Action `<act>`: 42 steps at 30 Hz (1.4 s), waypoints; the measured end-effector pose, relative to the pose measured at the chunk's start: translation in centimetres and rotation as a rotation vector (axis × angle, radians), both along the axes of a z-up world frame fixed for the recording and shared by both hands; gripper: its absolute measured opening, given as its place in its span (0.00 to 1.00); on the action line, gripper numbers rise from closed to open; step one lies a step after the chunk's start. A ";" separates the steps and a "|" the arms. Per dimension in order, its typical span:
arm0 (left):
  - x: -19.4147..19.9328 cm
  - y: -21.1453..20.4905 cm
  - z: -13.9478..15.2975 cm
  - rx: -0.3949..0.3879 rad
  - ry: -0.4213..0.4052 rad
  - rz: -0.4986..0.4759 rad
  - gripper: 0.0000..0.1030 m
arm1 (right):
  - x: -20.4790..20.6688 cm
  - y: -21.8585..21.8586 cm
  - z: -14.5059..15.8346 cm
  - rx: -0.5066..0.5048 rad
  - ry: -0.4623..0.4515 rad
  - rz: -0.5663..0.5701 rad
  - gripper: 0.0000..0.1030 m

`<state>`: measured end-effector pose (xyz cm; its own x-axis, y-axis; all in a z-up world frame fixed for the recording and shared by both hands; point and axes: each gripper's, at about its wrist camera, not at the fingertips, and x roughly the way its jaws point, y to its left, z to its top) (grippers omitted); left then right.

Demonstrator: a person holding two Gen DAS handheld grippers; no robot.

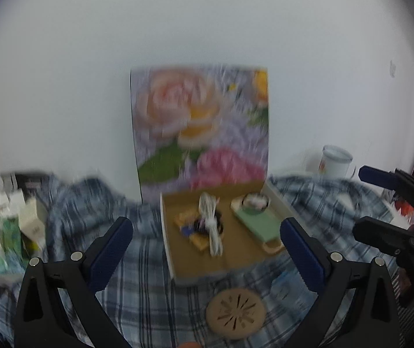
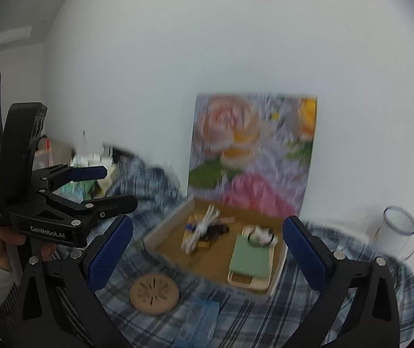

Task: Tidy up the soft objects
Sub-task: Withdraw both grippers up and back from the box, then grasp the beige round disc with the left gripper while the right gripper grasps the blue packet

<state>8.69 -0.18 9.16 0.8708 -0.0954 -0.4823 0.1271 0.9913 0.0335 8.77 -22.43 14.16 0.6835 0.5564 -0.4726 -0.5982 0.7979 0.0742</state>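
An open shallow cardboard box [image 1: 224,258] [image 2: 175,223] lies on a blue plaid cloth [image 1: 137,275] [image 2: 308,304]. In it are a coiled white cord [image 1: 211,226] [image 2: 199,230], a dark tangle on yellow cards [image 1: 198,226] [image 2: 217,230] and a green pad on a beige holder [image 1: 257,221] [image 2: 251,258] with a small round item at its far end. My left gripper [image 1: 207,249] [image 2: 106,184] is open and empty before the box. My right gripper [image 2: 208,255] [image 1: 360,200] is open and empty, to the right of the left one. Both views are blurred.
A round tan slotted disc [image 1: 236,313] [image 2: 154,293] and a light blue packet [image 2: 198,319] lie on the cloth near me. A floral picture [image 1: 201,127] [image 2: 253,150] leans on the white wall. A white cup [image 1: 336,161] [image 2: 397,232] stands right; cartons [image 1: 12,226] crowd the left.
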 end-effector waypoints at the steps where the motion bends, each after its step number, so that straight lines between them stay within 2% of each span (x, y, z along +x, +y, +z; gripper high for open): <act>1: 0.4 0.2 -0.8 -0.004 0.022 0.002 1.00 | 0.3 0.2 -0.9 -0.016 0.022 0.008 1.00; 6: 1.3 1.1 -3.8 -0.021 0.095 0.008 1.00 | 0.9 1.2 -3.5 -0.071 0.079 0.034 1.00; 11: 1.4 0.6 -5.4 0.009 0.137 -0.023 1.00 | 1.0 1.9 -4.7 -0.120 0.102 0.052 1.00; 25: 1.0 -0.9 -6.9 0.046 0.184 -0.083 1.00 | 0.6 2.0 -6.8 -0.151 0.177 0.087 1.00; 32: 1.6 -0.7 -9.6 0.038 0.271 -0.079 1.00 | 0.6 1.7 -8.5 -0.171 0.236 0.102 1.00; 37: 1.8 -1.0 -10.5 0.044 0.306 -0.092 1.00 | 0.5 1.8 -10.0 -0.213 0.279 0.114 1.00; 42: 2.5 -1.1 -11.9 0.052 0.387 -0.096 1.00 | 0.7 1.9 -10.9 -0.232 0.296 0.117 1.00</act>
